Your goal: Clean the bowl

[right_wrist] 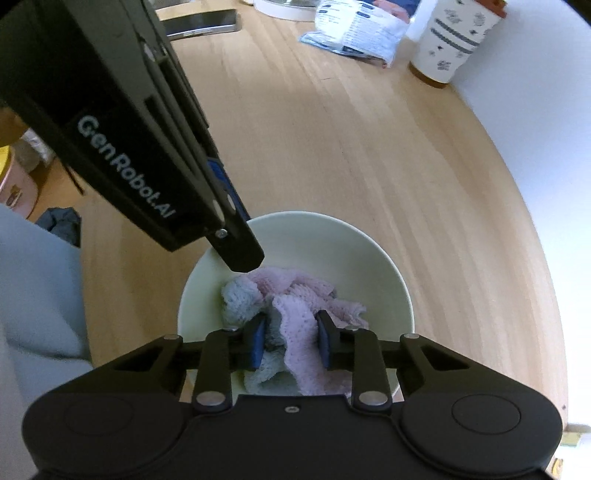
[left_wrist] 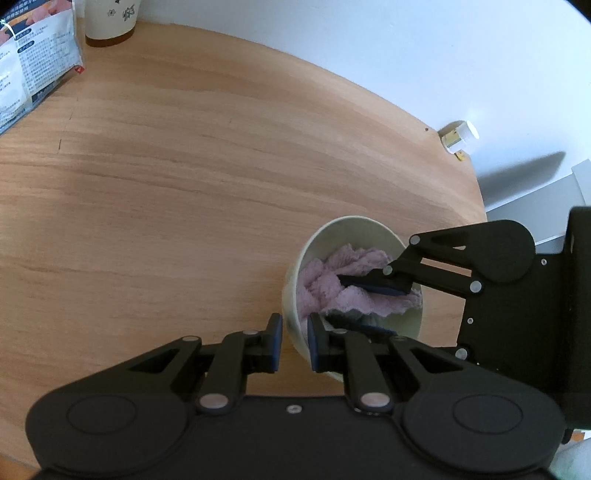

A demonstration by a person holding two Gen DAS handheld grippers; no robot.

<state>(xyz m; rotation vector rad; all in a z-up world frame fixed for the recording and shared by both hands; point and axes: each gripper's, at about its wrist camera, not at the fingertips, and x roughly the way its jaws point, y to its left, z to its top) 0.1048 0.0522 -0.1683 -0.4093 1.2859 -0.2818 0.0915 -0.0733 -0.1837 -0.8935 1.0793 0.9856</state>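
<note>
One bowl (left_wrist: 369, 236) is pinned by its rim between the narrowed jaws of the left gripper (left_wrist: 294, 341), apparently to steady it for wiping. One pink-grey cloth (right_wrist: 295, 295) is clamped in the right gripper (right_wrist: 290, 343) inside the bowl. Further off: one cup (right_wrist: 458, 40), one packet (right_wrist: 354, 31).

One bowl (right_wrist: 295, 254), one cloth (right_wrist: 303, 295), one cup (right_wrist: 454, 40), two packets (right_wrist: 354, 29)
</note>
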